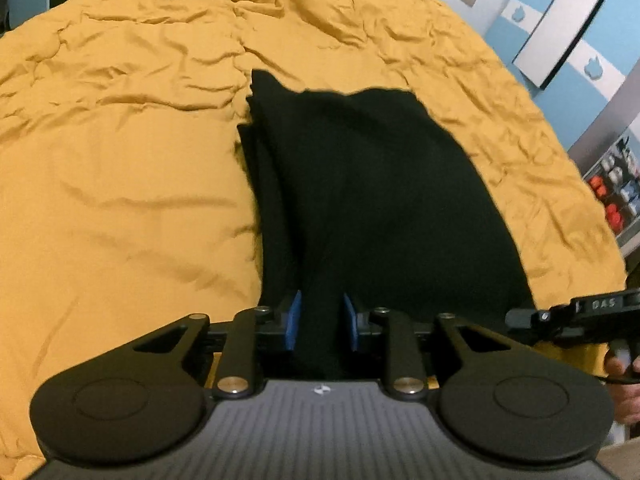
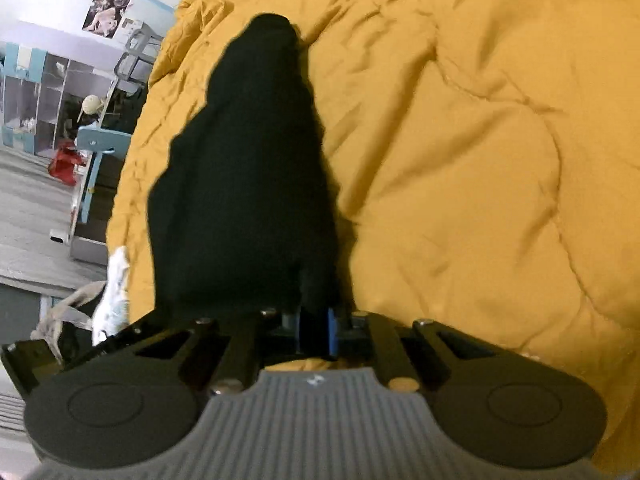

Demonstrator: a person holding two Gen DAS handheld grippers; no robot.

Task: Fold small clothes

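Observation:
A black garment (image 1: 372, 184) lies stretched over the yellow quilt (image 1: 120, 200), with folded layers along its left edge. My left gripper (image 1: 322, 322) is shut on the garment's near edge; black cloth fills the gap between its blue pads (image 1: 294, 320). My right gripper (image 2: 316, 328) is shut on another part of the same garment (image 2: 248, 184), which runs away from it in a long tapering shape over the quilt (image 2: 480, 160). The right gripper's body also shows at the right edge of the left wrist view (image 1: 580, 312).
The bed's right edge borders blue and white cabinets (image 1: 560, 32) and a shelf with red items (image 1: 616, 200). In the right wrist view, a floor, a light blue chair (image 2: 96, 160), shelving (image 2: 48, 92) and a white cloth (image 2: 114, 292) lie left of the bed.

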